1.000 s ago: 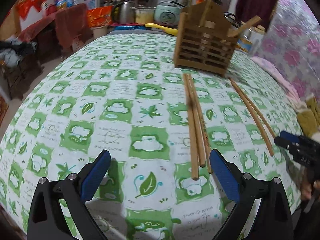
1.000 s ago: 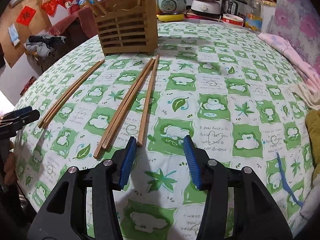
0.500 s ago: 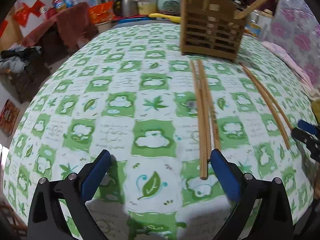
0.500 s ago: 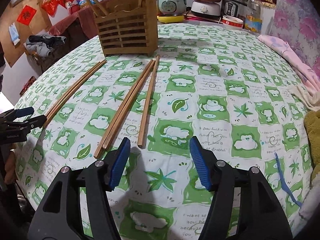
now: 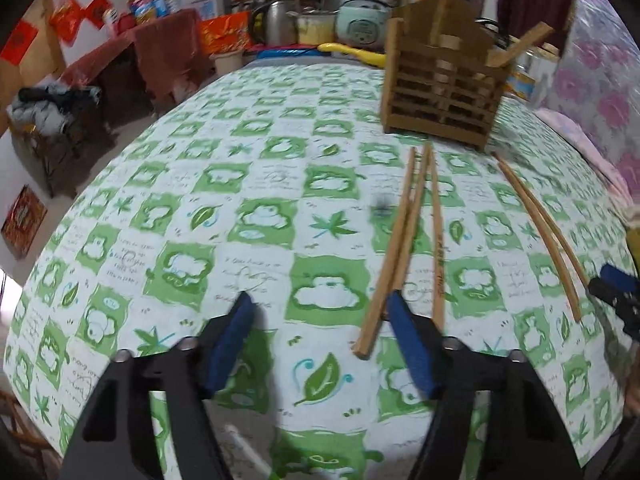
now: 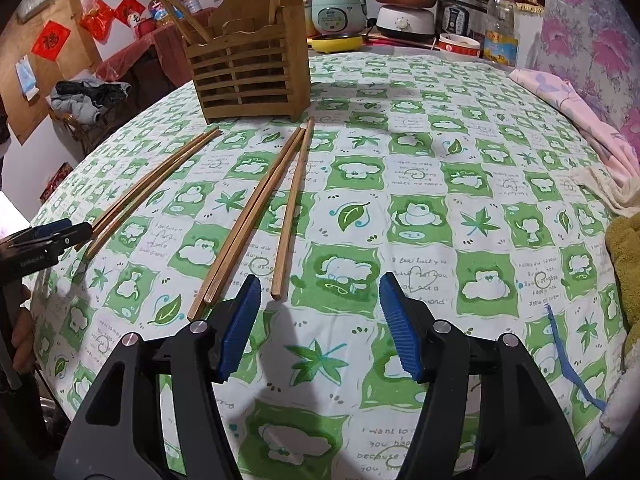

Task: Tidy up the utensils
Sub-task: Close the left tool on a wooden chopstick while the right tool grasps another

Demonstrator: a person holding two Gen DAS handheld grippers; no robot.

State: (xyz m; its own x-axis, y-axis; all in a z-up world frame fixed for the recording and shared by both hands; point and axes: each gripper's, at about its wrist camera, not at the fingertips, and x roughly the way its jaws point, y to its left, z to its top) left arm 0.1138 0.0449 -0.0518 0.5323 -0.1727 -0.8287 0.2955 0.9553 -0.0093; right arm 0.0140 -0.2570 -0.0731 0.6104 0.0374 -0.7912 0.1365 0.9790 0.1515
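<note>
Left wrist view first: our left gripper [image 5: 318, 342] hangs low over the table [image 5: 168, 200] with its fingers [image 5: 230, 338] spread wide and nothing between them. Three chopsticks [image 5: 404, 236] lie in a loose bunch running from the holder [image 5: 440, 88] toward us, near ends just beside the right-hand finger, which covers the tip of one of them. We'd guess that's deliberate: lined up like this, the fingers can straddle the ends and pinch. Another pair [image 5: 540, 228] lies further right, and the right gripper [image 5: 614, 288] pokes in at the frame edge, mostly cut off. The holder already has a few sticks standing in it; how its inside is divided we can't make out. Motion blur smears the lower part too, so contact with the cloth is hard to call.

Right wrist view: our right gripper [image 6: 320, 324] is also open and empty, fingers [image 6: 240, 326] parted above the cloth. The bunch of three [image 6: 256, 216] ends just beside its left finger, the far pair [image 6: 152, 188] sits off toward the left gripper [image 6: 52, 236], whose fingers look nearly together from here, but the angle is poor. The holder [image 6: 248, 72] stands at the far ends of the sticks, so loading it should be a short carry. A blue scrap [image 6: 568, 364] lies on the cloth to the right; no idea what it is.
</note>
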